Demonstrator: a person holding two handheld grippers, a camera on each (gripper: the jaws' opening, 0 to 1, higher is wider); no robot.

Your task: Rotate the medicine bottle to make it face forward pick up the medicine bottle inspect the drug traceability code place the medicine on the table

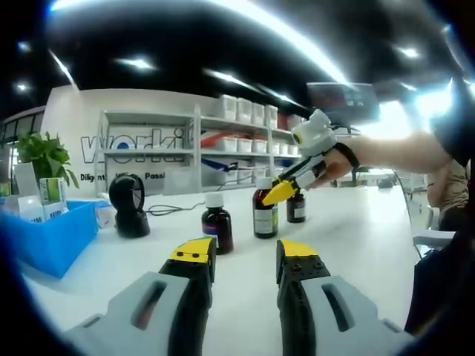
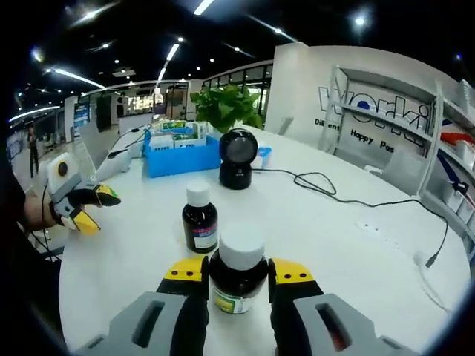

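Three dark brown medicine bottles with white caps stand on the white table [image 1: 356, 237]. The middle bottle [image 1: 263, 215] sits between the jaws of my right gripper [image 1: 280, 193], which reaches in from the right. In the right gripper view that bottle [image 2: 239, 274] fills the gap, and both yellow-tipped jaws of the right gripper [image 2: 239, 273] press its sides, its base near the table. A second bottle [image 2: 200, 219] stands just beyond it. My left gripper [image 1: 245, 256] is open with nothing between its jaws, short of the nearest bottle [image 1: 217, 224]. It appears as the left gripper [image 2: 83, 209] at the table's edge.
A black round scanner [image 1: 130, 206] [image 2: 237, 159] stands behind the bottles with a cable [image 2: 334, 194] running off. A blue bin [image 1: 52, 237] [image 2: 182, 156] of boxes and a green plant [image 2: 226, 107] sit beyond. The third bottle [image 1: 296, 208] stands farthest. White shelves [image 1: 223, 141] line the wall.
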